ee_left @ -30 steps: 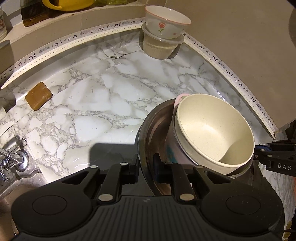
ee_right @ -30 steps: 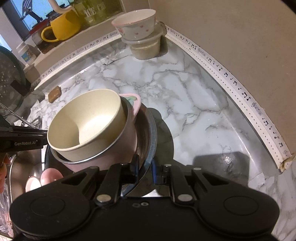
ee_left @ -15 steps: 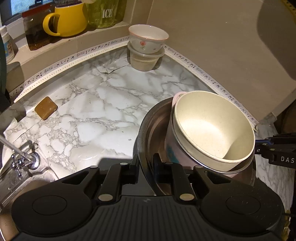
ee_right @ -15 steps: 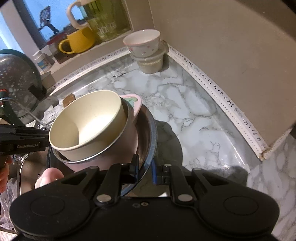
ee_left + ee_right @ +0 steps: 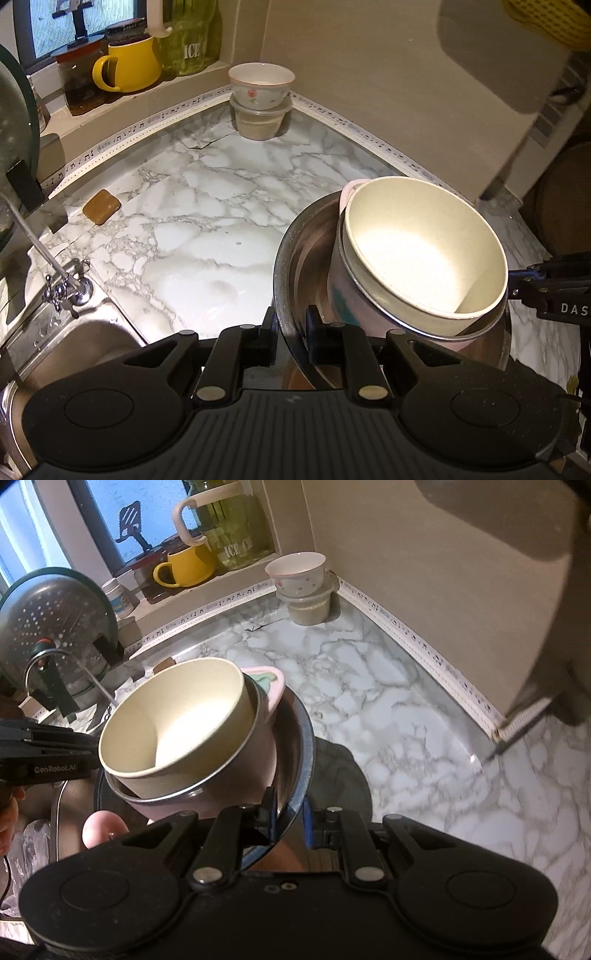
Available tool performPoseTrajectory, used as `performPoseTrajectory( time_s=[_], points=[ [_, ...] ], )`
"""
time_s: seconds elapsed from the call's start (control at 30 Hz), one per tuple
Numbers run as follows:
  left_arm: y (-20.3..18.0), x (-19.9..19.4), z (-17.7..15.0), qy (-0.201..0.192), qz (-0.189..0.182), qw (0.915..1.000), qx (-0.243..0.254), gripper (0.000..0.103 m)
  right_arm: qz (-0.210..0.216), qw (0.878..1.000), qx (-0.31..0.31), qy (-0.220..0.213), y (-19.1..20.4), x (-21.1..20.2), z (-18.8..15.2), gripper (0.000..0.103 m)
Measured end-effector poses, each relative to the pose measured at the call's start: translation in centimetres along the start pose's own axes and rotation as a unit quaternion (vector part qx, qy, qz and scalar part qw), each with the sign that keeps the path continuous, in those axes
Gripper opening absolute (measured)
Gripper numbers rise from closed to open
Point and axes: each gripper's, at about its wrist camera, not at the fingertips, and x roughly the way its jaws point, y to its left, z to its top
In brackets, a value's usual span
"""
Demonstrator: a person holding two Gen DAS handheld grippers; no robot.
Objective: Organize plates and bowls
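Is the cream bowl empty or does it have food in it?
Empty. The cream bowl shows only its bare inside in both views, and it sits tilted in the pink bowl.

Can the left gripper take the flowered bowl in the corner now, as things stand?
Probably not. The left gripper is shut on the rim of the steel bowl, so it is occupied. The counter toward the flowered bowl looks free.

"ICE" on green glass jar (image 5: 192, 40) at eleven o'clock; "DAS" on right gripper (image 5: 554, 291) at three; "GenRobot.AI" on left gripper (image 5: 44, 755) at nine.
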Motion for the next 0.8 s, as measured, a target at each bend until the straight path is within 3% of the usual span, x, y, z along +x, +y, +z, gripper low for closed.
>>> performPoseTrajectory(
  time_s=[0.33,0.8],
  points=[
    [-1.4,-0.6,-4.1,0.001,0.003,0.9999,0.017,0.014,-0.011,1.0,0.007,-0.012,0.9,-1.5,-5.1,0.015],
    [-2.3,-0.5,-7.2,-0.007,0.015,0.9989,0.044,0.014,-0.012,1.0,0.009,-0.009,1.0,-0.9,-8.7,0.015]
  ],
)
